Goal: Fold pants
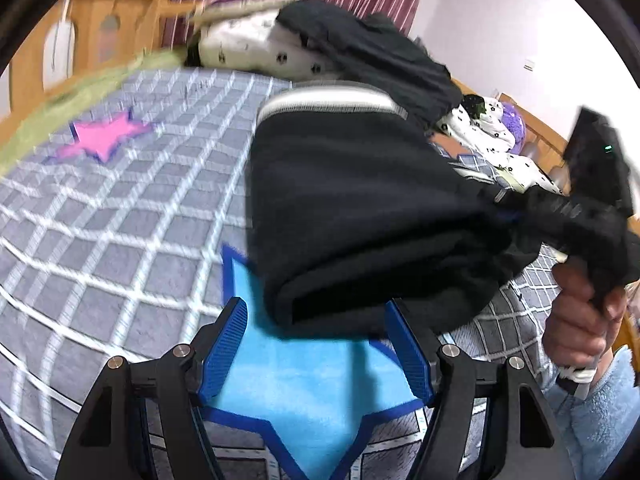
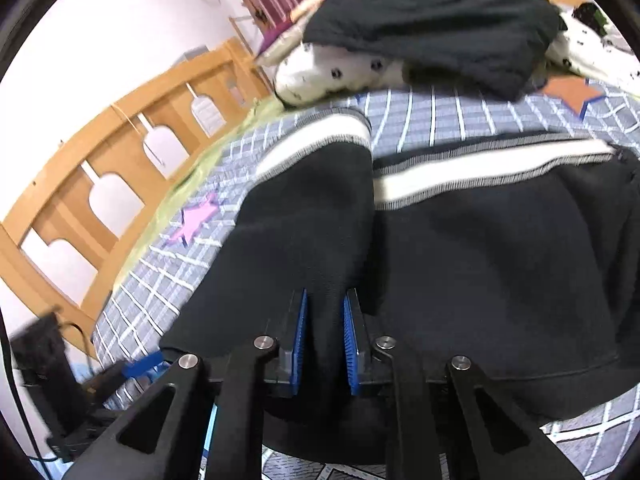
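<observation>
Your right gripper (image 2: 325, 340) is pinching a ridge of the pants (image 2: 480, 264), its jaws pressed onto the black cloth, while your left gripper (image 1: 316, 344) has its jaws spread with nothing between them, just short of the folded edge. The pants lie on the blanket (image 1: 120, 208), partly over the blue star (image 1: 296, 384), with the striped waistband (image 1: 332, 100) on the side away from the star. You appear to be mid-fold, one layer drawn over another, though blur makes the layers hard to read. Next, bring the left jaws onto that near edge beside the star, grip it, and carry both sides together toward the waistband.
</observation>
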Demonstrator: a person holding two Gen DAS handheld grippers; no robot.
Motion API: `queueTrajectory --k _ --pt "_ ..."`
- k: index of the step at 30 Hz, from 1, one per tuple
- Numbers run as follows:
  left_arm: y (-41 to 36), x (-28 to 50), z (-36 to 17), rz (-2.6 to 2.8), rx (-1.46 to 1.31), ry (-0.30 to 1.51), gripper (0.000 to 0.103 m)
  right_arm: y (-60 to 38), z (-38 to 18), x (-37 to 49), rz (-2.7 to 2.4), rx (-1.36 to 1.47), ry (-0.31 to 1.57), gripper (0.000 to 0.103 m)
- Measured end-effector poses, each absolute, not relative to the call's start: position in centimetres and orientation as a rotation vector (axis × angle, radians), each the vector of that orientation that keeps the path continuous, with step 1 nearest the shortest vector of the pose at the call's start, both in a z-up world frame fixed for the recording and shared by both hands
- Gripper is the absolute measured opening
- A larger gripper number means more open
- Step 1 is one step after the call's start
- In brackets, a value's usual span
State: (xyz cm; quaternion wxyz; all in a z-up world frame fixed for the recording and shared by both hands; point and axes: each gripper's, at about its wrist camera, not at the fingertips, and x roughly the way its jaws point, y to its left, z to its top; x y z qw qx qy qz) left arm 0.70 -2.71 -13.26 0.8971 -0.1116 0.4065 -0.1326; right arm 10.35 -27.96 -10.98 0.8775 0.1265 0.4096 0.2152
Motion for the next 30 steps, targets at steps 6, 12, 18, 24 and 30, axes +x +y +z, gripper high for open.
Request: queueTrajectory --k 6,12,18,24,30 --pt "-5.1 1.9 -13.7 -0.340 -0.217 0.869 0.074 -29.6 -7.3 10.3 0.433 0.283 0.744 0.014" --pt "-8.5 3.0 -14.5 -0.302 -0.123 0.884 0.079 -32.4 -3.2 10.3 0.391 0.271 0.632 0.000" --pt "-8.4 2.3 -14.6 -0.299 -0.115 0.849 0.080 -36.3 -7.3 12.9 0.361 0.405 0.830 0.011" --pt "-7.8 2.1 -14.1 -0.285 -0.143 0.847 0.080 -35.8 -10.3 13.3 0.428 0.459 0.897 0.046" --pt "-7.1 2.4 -14.2 -0.286 -0.167 0.839 0.080 -31.7 -13.7 14.1 0.471 0.435 1.010 0.046"
